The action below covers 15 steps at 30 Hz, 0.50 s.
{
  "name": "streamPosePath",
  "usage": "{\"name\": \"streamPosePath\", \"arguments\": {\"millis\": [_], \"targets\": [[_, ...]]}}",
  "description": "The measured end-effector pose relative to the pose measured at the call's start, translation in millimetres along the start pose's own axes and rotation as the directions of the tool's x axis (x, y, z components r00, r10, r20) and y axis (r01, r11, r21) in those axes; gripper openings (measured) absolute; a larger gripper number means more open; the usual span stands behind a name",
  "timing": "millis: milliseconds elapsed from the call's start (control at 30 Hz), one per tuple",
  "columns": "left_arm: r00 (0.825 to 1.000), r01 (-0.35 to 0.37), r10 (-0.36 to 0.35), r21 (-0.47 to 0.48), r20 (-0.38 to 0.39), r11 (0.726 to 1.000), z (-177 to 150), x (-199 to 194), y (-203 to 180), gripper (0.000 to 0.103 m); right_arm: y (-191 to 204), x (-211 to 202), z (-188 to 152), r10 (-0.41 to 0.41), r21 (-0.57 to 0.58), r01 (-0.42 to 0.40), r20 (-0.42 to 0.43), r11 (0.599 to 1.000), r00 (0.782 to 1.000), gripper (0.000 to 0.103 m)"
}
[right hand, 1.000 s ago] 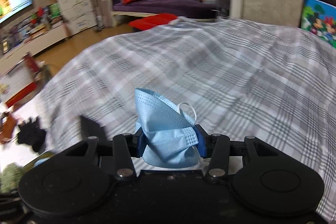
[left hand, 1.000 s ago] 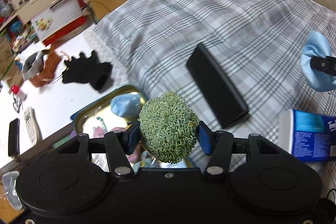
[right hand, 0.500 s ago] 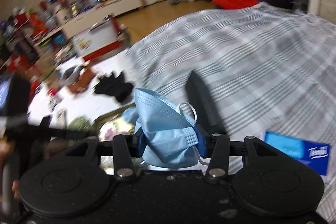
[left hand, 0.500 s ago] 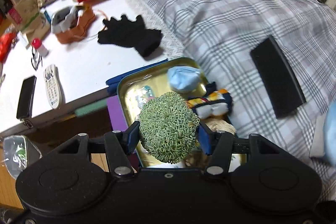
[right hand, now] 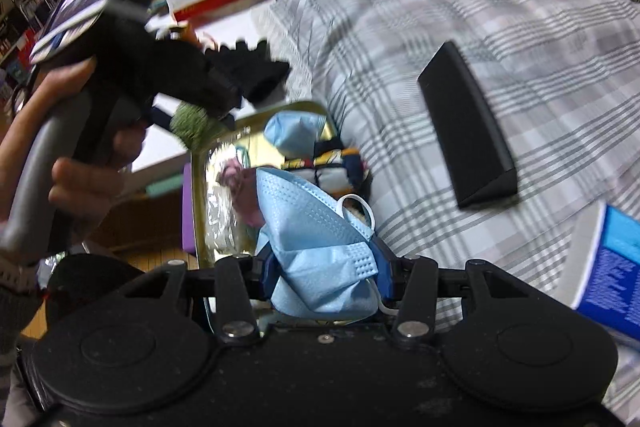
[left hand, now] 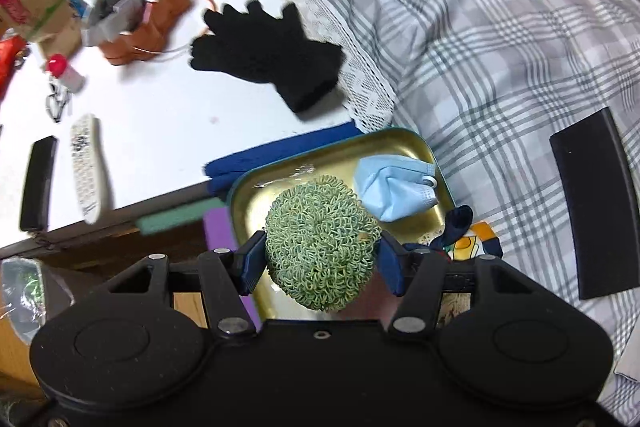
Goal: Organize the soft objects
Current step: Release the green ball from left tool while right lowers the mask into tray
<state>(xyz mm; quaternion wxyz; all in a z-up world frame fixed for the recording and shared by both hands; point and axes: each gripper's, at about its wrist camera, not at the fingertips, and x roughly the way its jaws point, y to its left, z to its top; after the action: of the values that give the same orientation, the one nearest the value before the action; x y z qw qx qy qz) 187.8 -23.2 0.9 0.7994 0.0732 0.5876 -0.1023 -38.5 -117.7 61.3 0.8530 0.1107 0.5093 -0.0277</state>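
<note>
My left gripper (left hand: 322, 261) is shut on a green curly scrub ball (left hand: 320, 243) and holds it over the near-left part of a gold metal tray (left hand: 412, 143). The tray holds a folded blue face mask (left hand: 394, 189) and a colourful sock (left hand: 468, 241). My right gripper (right hand: 326, 275) is shut on another blue face mask (right hand: 320, 247), just in front of the tray (right hand: 200, 195). The left gripper with the green ball (right hand: 192, 125) shows at the tray's far left in the right wrist view. A black glove (left hand: 268, 53) lies on the white table (left hand: 160, 131).
A black flat case (left hand: 594, 201) lies on the plaid blanket (left hand: 500, 27) right of the tray. A tissue pack (right hand: 616, 267) lies at the far right. Remotes (left hand: 86, 173), a small bottle (left hand: 66, 73) and a brown holder (left hand: 140, 27) sit on the white table.
Both grippers have swung left and down towards the tray. The left one now holds the green ball lower over the tray; the right one has come close to its near edge with the mask.
</note>
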Motion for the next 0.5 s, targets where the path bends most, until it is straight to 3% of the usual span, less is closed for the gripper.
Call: {"name": "streamPosePath", "arguments": {"millis": [200,500], "targets": [[1.0,0.003,-0.003,0.005,-0.021,1.0,5,20,-4,0.06,5,28,5,0.001,0.0,-0.001,-0.062,1.0,0.998,0.046],[1.0,-0.012,0.013,-0.072,0.01,0.997,-10,2,23,0.067,17,53,18,0.007,-0.024,-0.009,-0.083,1.0,0.997,0.049]]}}
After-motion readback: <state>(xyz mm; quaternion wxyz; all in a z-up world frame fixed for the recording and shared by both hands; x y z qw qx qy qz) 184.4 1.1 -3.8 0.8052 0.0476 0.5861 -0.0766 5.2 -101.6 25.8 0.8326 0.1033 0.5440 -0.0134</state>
